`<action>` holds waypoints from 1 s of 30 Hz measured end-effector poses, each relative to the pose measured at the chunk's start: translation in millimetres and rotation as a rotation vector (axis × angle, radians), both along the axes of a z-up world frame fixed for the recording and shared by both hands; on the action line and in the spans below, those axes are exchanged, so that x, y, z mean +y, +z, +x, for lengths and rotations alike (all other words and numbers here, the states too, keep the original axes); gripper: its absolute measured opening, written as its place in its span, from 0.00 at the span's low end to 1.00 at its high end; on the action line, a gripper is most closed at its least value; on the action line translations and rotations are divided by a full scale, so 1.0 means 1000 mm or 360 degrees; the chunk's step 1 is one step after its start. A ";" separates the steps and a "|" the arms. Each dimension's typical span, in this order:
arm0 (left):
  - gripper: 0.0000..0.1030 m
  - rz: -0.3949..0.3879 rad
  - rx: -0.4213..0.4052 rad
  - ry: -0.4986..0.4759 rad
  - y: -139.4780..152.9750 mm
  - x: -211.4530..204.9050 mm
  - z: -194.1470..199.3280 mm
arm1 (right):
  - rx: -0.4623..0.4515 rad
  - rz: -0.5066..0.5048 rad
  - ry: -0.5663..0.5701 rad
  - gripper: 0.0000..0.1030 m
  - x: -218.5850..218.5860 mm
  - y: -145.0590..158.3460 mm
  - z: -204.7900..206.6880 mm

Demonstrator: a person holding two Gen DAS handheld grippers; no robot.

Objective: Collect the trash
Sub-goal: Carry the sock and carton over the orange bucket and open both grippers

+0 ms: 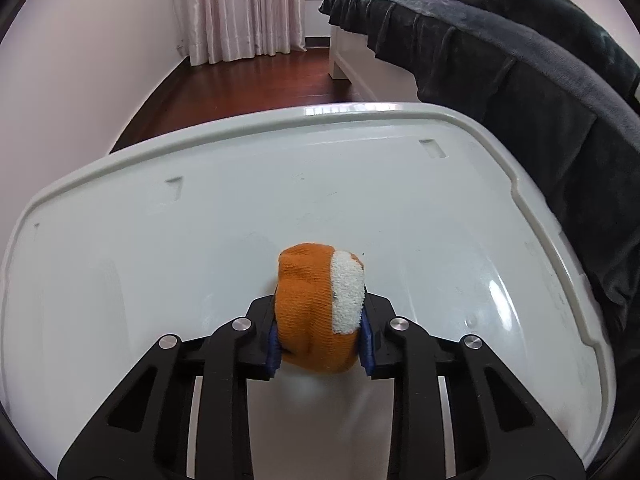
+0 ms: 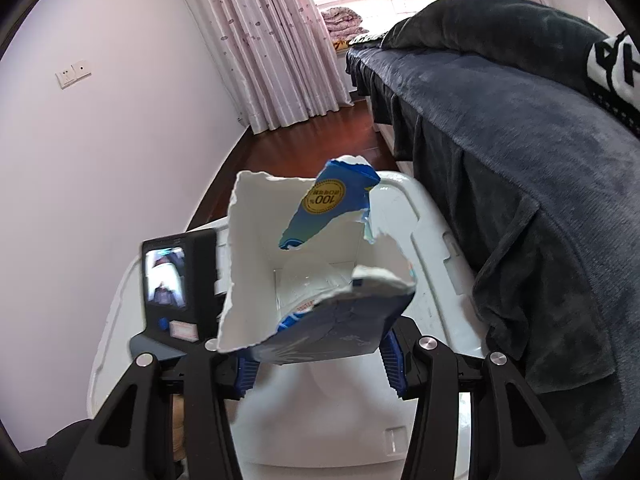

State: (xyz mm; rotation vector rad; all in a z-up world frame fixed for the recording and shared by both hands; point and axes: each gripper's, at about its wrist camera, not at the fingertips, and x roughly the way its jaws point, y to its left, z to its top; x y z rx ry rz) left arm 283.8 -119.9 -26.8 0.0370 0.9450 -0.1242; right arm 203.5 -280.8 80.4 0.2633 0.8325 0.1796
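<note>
Torn carton [image 2: 320,280] marked "100%", clamped in right gripper [image 2: 320,364].

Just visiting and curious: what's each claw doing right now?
Left gripper shut on orange sock ball over white lid. Right gripper shut on torn carton. Nothing blocking.

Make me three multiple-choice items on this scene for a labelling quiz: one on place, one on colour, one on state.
1. What lies under the left gripper?
A. a white plastic lid
B. the bed
C. the floor

2. What colour is the sock?
A. green
B. orange with a white patch
C. black

3. How is the carton in the right gripper?
A. sealed
B. torn open
C. crushed flat

Answers:
1 A: the lid fills the left wrist view beneath the jaws.
2 B: orange knit, with a white patch on one side.
3 B: ragged edges and the white inside show.
</note>
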 end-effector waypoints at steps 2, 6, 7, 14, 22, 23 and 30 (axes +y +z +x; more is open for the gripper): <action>0.27 0.0024 -0.0035 -0.0013 0.012 0.004 -0.014 | 0.0010 0.0006 -0.0011 0.48 -0.001 -0.001 0.001; 0.27 -0.0010 -0.0073 -0.0014 0.042 0.016 -0.046 | 0.0019 0.0021 -0.0012 0.48 0.001 -0.002 0.002; 0.27 -0.0038 -0.0077 -0.0012 0.050 0.021 -0.057 | 0.0016 0.0013 -0.0004 0.48 0.003 -0.002 0.001; 0.27 -0.0093 -0.0092 -0.0020 0.088 0.050 -0.152 | -0.0033 -0.0092 0.0095 0.48 0.023 -0.007 -0.017; 0.27 -0.0094 -0.0069 0.0019 0.101 0.078 -0.256 | -0.0008 -0.0027 0.0292 0.48 0.044 -0.005 -0.096; 0.27 -0.0101 -0.0056 0.0028 0.099 0.080 -0.264 | 0.0009 -0.0015 0.0311 0.48 0.045 -0.004 -0.107; 0.27 -0.0134 0.0037 0.0052 0.073 0.090 -0.317 | 0.0041 -0.0076 0.0422 0.48 0.057 -0.004 -0.195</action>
